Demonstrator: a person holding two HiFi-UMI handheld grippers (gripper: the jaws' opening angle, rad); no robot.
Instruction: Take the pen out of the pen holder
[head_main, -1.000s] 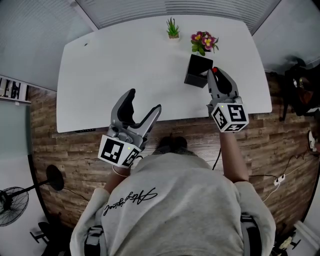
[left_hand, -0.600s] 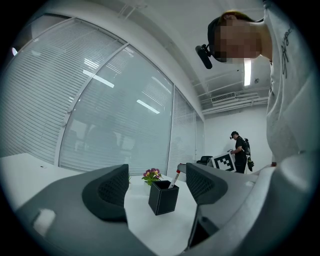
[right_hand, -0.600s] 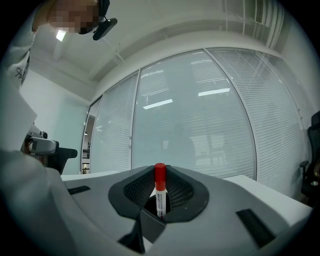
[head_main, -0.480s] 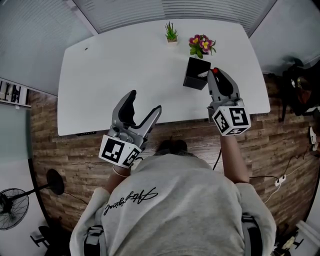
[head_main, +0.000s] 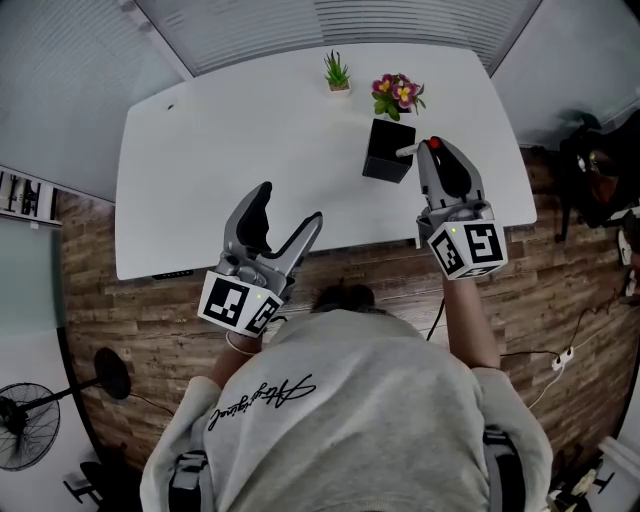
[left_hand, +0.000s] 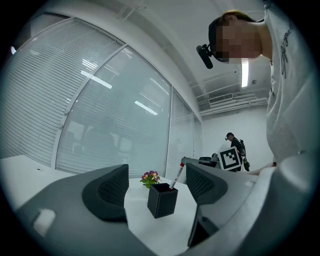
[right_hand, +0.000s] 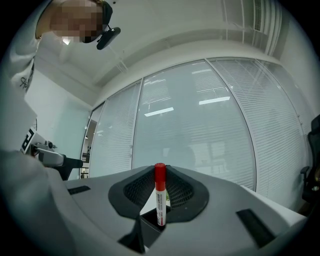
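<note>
A black square pen holder (head_main: 386, 153) stands on the white table (head_main: 220, 150) at the back right. A white pen with a red cap (right_hand: 159, 194) is upright between the jaws of my right gripper (right_hand: 159, 181), which is shut on it. The pen's lower end dips into the holder's mouth (right_hand: 146, 223). In the left gripper view the pen (left_hand: 176, 178) leans out of the holder (left_hand: 162, 200) toward the right gripper (left_hand: 196, 162). My left gripper (head_main: 291, 202) hangs open and empty over the table's near edge, well left of the holder.
A pot of pink and yellow flowers (head_main: 397, 93) stands just behind the holder, and a small green plant (head_main: 337, 71) left of it. Wooden floor (head_main: 100, 300) surrounds the table. Another person (left_hand: 233, 143) stands far off in the left gripper view. A fan (head_main: 25, 428) sits at the lower left.
My right gripper has risen with the pen in it, drawing the pen up out of the holder. The left gripper has kept still.
</note>
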